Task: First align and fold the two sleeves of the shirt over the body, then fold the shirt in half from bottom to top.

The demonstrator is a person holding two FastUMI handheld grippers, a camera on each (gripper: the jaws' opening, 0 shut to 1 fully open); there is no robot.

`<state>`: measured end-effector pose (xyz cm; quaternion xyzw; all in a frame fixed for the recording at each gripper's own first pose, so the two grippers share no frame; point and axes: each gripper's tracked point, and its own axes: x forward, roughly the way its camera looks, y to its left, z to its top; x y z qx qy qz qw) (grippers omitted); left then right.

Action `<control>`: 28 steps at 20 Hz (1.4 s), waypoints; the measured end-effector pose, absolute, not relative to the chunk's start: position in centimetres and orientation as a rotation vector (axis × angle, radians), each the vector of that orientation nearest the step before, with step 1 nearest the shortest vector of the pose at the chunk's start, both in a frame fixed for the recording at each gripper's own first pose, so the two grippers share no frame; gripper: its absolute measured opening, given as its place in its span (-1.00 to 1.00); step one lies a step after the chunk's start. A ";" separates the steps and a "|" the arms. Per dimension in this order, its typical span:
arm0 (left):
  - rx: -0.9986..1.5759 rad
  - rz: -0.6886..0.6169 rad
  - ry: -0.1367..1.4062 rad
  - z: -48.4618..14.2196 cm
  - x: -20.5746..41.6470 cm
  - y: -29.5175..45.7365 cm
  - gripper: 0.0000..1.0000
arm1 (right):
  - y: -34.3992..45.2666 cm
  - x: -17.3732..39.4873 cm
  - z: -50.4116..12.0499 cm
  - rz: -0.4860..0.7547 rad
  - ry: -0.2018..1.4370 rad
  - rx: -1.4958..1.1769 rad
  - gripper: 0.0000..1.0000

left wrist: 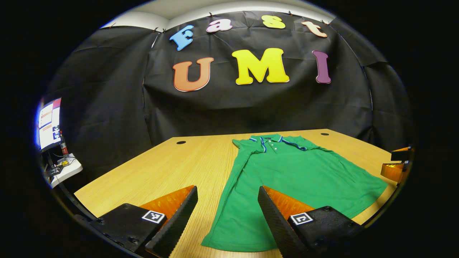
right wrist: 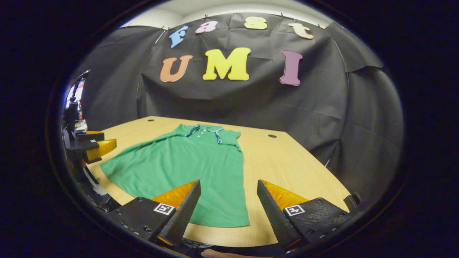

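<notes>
A green shirt (left wrist: 297,179) lies flat on the tabletop (left wrist: 161,168), collar (left wrist: 267,140) toward the far wall, hem toward the near edge, its long axis running straight away from both tongs. The sleeves appear already folded in along the sides. The left tongs (left wrist: 227,218) hover open over the hem's left corner; the right tongs (right wrist: 228,211) hover open over its right corner (right wrist: 244,222), empty. Each pair looks about equally near its own corner, so the bottom-to-top fold likely calls for both to pinch the hem and carry it toward the collar.
</notes>
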<state>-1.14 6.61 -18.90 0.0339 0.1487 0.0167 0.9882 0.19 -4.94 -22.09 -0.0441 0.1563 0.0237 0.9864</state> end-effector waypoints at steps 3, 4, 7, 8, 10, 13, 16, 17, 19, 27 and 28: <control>0.063 0.029 0.349 -21.3 -1.7 6.9 1.00 | -5.2 0.1 -24.1 0.044 0.360 -0.050 0.93; 0.048 0.025 0.366 -22.0 -1.8 6.9 1.00 | -5.3 0.3 -24.4 0.042 0.368 -0.041 0.91; 0.009 0.028 0.412 -23.7 -1.8 7.2 1.00 | -5.6 0.8 -24.8 0.032 0.374 -0.023 0.91; 0.001 0.034 0.430 -24.2 -1.8 7.4 1.00 | -5.7 0.8 -25.2 0.030 0.380 -0.015 0.91; -0.020 0.031 0.430 -24.4 -1.8 7.5 1.00 | -5.9 0.8 -25.9 0.025 0.401 0.007 0.91; -0.036 0.022 0.430 -24.6 -1.6 7.5 1.00 | -6.0 0.7 -26.8 0.021 0.430 -0.004 0.91; -0.024 0.026 0.438 -24.6 -1.7 7.4 1.00 | -5.6 0.8 -26.9 0.031 0.419 0.005 0.87; -0.020 0.037 0.452 -24.6 -1.8 7.4 1.00 | -5.3 0.8 -27.1 0.039 0.428 -0.002 0.84; -0.021 0.053 0.481 -24.6 -1.7 7.0 1.00 | -4.2 0.8 -27.2 0.065 0.461 0.031 0.65; -0.007 -0.007 0.518 -24.6 -0.6 5.0 -0.24 | -2.7 2.5 -27.0 0.095 0.500 0.048 -0.94; -0.011 -0.004 0.517 -24.5 -0.4 5.0 -0.57 | -2.7 2.6 -26.8 0.103 0.504 0.036 -0.94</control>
